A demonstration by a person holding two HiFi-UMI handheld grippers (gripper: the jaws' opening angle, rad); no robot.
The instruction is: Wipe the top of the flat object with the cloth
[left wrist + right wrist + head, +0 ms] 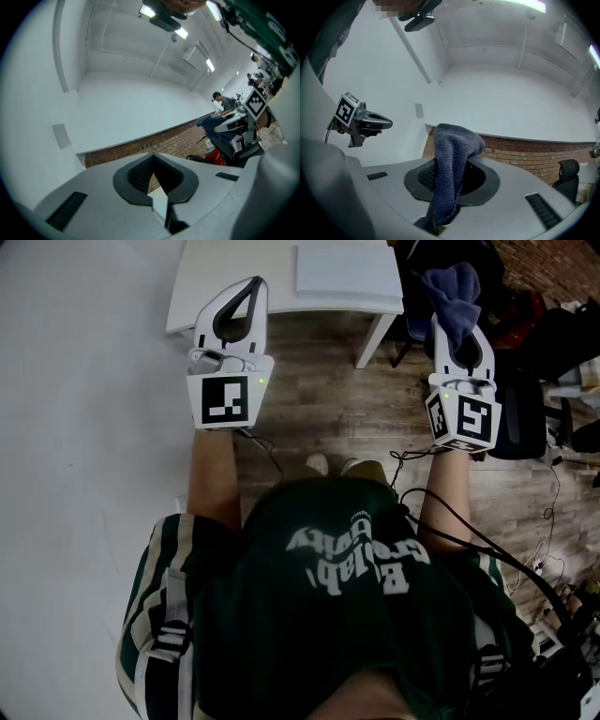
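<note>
In the head view a white flat panel (347, 271) lies on a small white table (220, 287) ahead of me. Both grippers are held up in the air, short of the table. My left gripper (253, 285) is over the table's left part, shut, with nothing between its fingers. My right gripper (459, 322) is right of the table, shut on a dark blue cloth (452, 294) that bunches above its tips. In the right gripper view the cloth (449, 159) drapes over the jaws and hides the fingertips. The left gripper view points up at the white wall and ceiling.
Dark bags and a black chair (525, 399) crowd the wooden floor at the right, with cables (539, 559) trailing near my right side. A pale floor area (84, 427) spreads to the left. A brick strip (534, 157) runs along the wall base.
</note>
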